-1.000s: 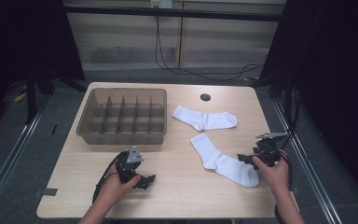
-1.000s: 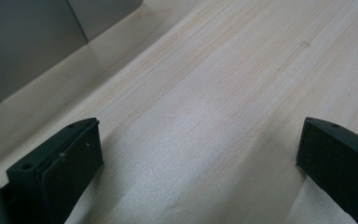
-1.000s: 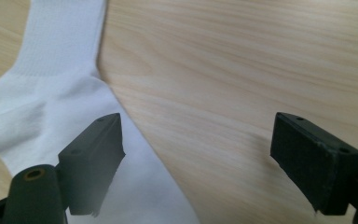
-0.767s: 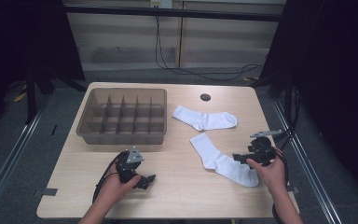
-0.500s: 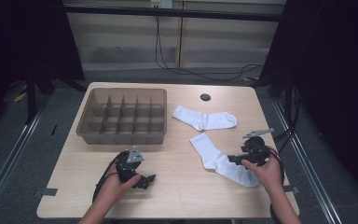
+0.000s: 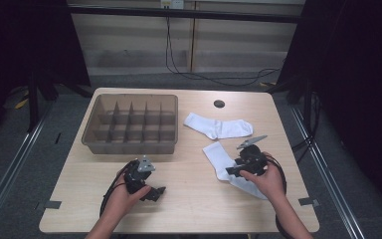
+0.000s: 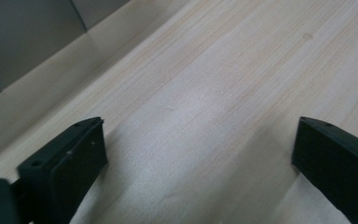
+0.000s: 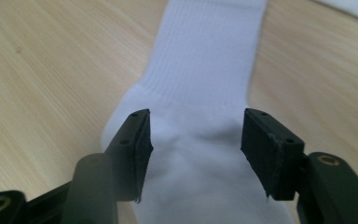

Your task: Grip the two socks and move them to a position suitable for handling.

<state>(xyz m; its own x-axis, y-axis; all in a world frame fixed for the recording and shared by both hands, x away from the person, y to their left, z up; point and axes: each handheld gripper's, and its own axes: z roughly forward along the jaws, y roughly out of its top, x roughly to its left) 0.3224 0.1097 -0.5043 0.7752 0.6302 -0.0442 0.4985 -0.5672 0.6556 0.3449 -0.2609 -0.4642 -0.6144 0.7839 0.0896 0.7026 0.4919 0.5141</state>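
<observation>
1. High view: the divided bin (image 6: 130,125) sits on the left half of the table (image 6: 194,199), and every place here is given relative to it. Its compartments look empty, though the shadowed cells are hard to read at this angle. One white sock (image 6: 219,126) lies flat just to the right of the bin. A second sock (image 6: 227,167) lies right of the bin and nearer the person, and the right gripper (image 6: 235,169) is lowered onto its middle. The left gripper (image 6: 155,192) rests on bare wood in front of the bin, near the table's front edge. A small dark round spot (image 6: 219,103), perhaps a cable hole, sits right of the bin's far corner.

2. Left gripper view: the jaws stand wide apart over plain pale wood, with nothing between them.

3. Right gripper view: the jaws stand apart, straddling the second sock (image 8: 205,116) at about its heel, with the ribbed cuff stretching away ahead. They have not pinched the fabric.

4. Progress, as I judge it: the sorting has barely begun. No sock is in the bin; the nearer one is about to be grasped, and the other waits untouched.

5. Surface and room: a light wood-grain table, grey floor, dark curtains at both sides, a cable (image 6: 199,69) hanging down the back wall.
</observation>
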